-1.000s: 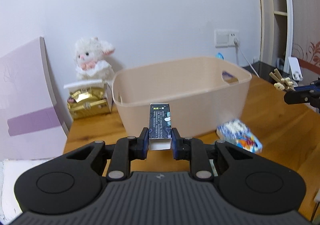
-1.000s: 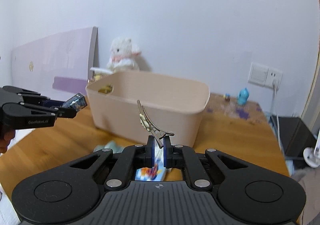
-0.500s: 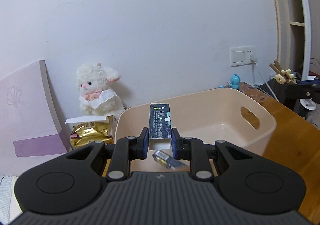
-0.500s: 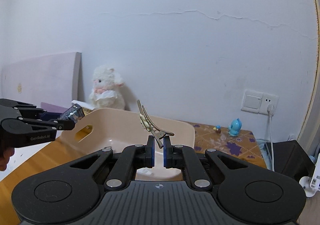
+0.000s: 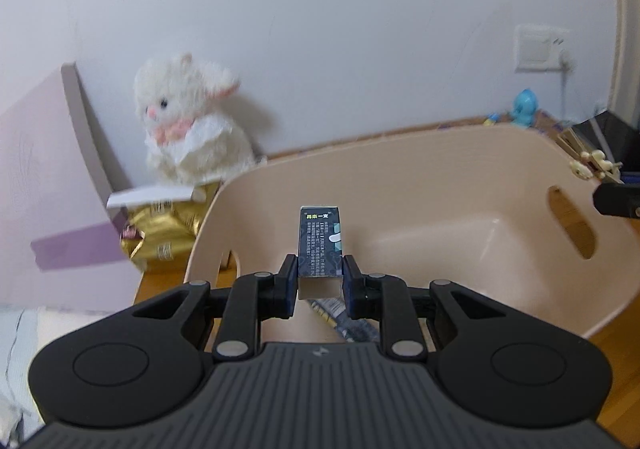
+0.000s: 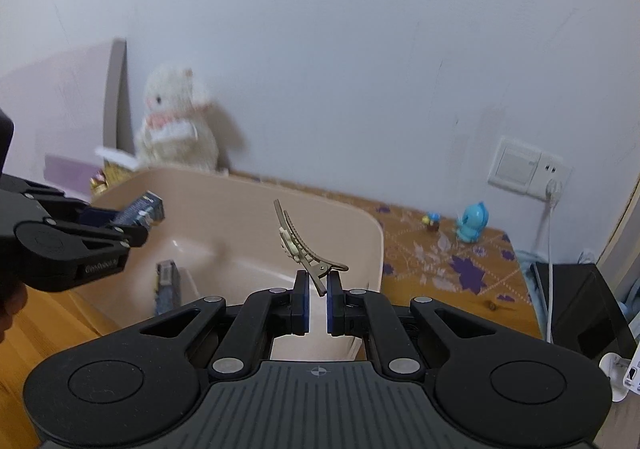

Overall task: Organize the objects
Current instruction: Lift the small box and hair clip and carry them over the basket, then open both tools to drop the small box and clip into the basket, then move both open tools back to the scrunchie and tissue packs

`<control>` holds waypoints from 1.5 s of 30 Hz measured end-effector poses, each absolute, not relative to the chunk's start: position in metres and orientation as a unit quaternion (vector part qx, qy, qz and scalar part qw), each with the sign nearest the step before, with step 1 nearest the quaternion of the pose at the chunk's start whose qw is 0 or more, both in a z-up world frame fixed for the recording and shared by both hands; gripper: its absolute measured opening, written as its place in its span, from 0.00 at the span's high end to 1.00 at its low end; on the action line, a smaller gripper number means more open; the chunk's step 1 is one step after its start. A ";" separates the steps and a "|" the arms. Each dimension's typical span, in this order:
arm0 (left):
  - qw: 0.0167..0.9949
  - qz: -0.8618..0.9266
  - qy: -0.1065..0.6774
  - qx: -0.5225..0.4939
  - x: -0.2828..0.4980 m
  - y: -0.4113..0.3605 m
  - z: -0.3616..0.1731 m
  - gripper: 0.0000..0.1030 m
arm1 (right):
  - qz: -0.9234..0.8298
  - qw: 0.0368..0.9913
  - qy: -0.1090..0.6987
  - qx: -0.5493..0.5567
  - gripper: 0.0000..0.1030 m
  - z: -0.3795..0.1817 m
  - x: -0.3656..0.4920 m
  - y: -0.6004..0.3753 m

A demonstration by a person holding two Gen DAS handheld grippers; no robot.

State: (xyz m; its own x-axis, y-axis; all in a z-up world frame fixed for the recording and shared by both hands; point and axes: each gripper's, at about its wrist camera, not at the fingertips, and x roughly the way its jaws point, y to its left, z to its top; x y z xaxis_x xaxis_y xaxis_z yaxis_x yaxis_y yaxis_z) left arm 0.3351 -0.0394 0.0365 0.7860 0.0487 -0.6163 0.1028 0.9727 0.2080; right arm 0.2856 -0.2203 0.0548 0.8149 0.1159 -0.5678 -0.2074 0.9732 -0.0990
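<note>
1. 2 things are held over the beige bin [image 5: 440, 185] on the wooden worktop [image 6: 440, 249].
2. A dark small box [image 5: 320, 241] is clamped by the left gripper [image 5: 320, 281] above the bin's interior.
3. A hair clip [image 6: 304, 249] is pinched by the right gripper [image 6: 315, 305] above the bin's near rim.
4. 1 dark packet [image 6: 166, 285] is seen lying inside the bin.
</note>
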 end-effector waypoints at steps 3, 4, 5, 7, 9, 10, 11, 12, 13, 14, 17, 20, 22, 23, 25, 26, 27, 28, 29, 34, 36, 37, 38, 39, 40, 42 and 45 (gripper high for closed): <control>0.932 -0.004 0.344 0.112 0.341 -0.037 0.029 0.76 | 0.083 0.941 0.314 -0.097 0.93 0.044 0.297 -0.215; 0.930 -0.005 0.349 0.112 0.343 -0.037 0.028 0.76 | 0.082 0.938 0.319 -0.104 0.93 0.041 0.301 -0.213; 0.929 -0.005 0.352 0.116 0.344 -0.037 0.026 0.76 | 0.082 0.936 0.324 -0.109 0.93 0.039 0.303 -0.211; 0.925 -0.004 0.359 0.124 0.344 -0.038 0.023 0.76 | 0.080 0.933 0.331 -0.115 0.93 0.035 0.306 -0.208; 0.923 -0.010 0.364 0.122 0.343 -0.039 0.020 0.75 | 0.081 0.930 0.337 -0.120 0.92 0.032 0.307 -0.205; 0.924 -0.010 0.364 0.121 0.343 -0.039 0.019 0.75 | 0.086 0.929 0.339 -0.119 0.91 0.030 0.307 -0.204; 0.924 -0.009 0.364 0.121 0.342 -0.039 0.018 0.74 | 0.087 0.929 0.339 -0.118 0.90 0.029 0.307 -0.204; 0.924 -0.010 0.363 0.118 0.342 -0.039 0.019 0.70 | 0.088 0.929 0.339 -0.116 0.80 0.029 0.306 -0.204; 0.925 -0.011 0.363 0.114 0.341 -0.038 0.019 0.50 | 0.092 0.931 0.336 -0.109 0.75 0.030 0.306 -0.205; 0.926 -0.011 0.361 0.110 0.340 -0.038 0.021 0.39 | 0.095 0.934 0.330 -0.101 0.71 0.032 0.303 -0.207; 0.931 -0.013 0.353 0.095 0.334 -0.036 0.030 0.26 | 0.106 0.940 0.314 -0.077 0.47 0.039 0.294 -0.213; 0.934 -0.012 0.347 0.086 0.325 -0.035 0.039 0.25 | 0.107 0.948 0.292 -0.066 0.34 0.049 0.278 -0.218; 0.937 -0.011 0.338 0.087 0.317 -0.035 0.046 0.19 | 0.106 0.952 0.282 -0.052 0.26 0.055 0.269 -0.223; 0.940 -0.012 0.331 0.086 0.311 -0.034 0.048 0.16 | 0.108 0.954 0.277 -0.045 0.25 0.059 0.264 -0.225; 0.944 -0.009 0.320 0.082 0.300 -0.033 0.053 0.13 | 0.112 0.956 0.271 -0.032 0.20 0.066 0.254 -0.230; 0.946 -0.007 0.316 0.078 0.294 -0.031 0.055 0.13 | 0.113 0.956 0.269 -0.029 0.17 0.069 0.248 -0.233; 0.947 -0.006 0.313 0.075 0.288 -0.031 0.057 0.13 | 0.115 0.956 0.268 -0.027 0.12 0.072 0.243 -0.234; 0.948 -0.005 0.310 0.073 0.283 -0.030 0.059 0.13 | 0.117 0.957 0.266 -0.027 0.10 0.075 0.236 -0.236; 0.949 -0.005 0.307 0.072 0.277 -0.030 0.061 0.13 | 0.119 0.957 0.264 -0.027 0.10 0.078 0.231 -0.238; 0.952 -0.001 0.295 0.075 0.251 -0.027 0.069 0.11 | 0.119 0.958 0.257 -0.030 0.06 0.094 0.196 -0.246; 0.954 0.000 0.290 0.071 0.239 -0.025 0.072 0.10 | 0.119 0.959 0.254 -0.027 0.05 0.100 0.183 -0.250; 0.955 -0.001 0.288 0.070 0.233 -0.024 0.073 0.10 | 0.119 0.960 0.252 -0.026 0.04 0.103 0.175 -0.253; 0.956 -0.003 0.286 0.069 0.226 -0.024 0.073 0.10 | 0.119 0.960 0.251 -0.026 0.04 0.105 0.169 -0.254; 0.956 -0.003 0.284 0.070 0.220 -0.023 0.074 0.10 | 0.118 0.961 0.249 -0.028 0.03 0.107 0.162 -0.256; 0.957 -0.004 0.281 0.071 0.213 -0.022 0.073 0.10 | 0.117 0.961 0.247 -0.030 0.02 0.108 0.154 -0.257; 0.958 -0.006 0.277 0.076 0.199 -0.022 0.072 0.10 | 0.115 0.962 0.246 -0.033 0.00 0.109 0.142 -0.259; 0.958 -0.014 0.274 0.078 0.180 -0.020 0.068 0.09 | 0.116 0.960 0.252 -0.029 0.00 0.104 0.124 -0.262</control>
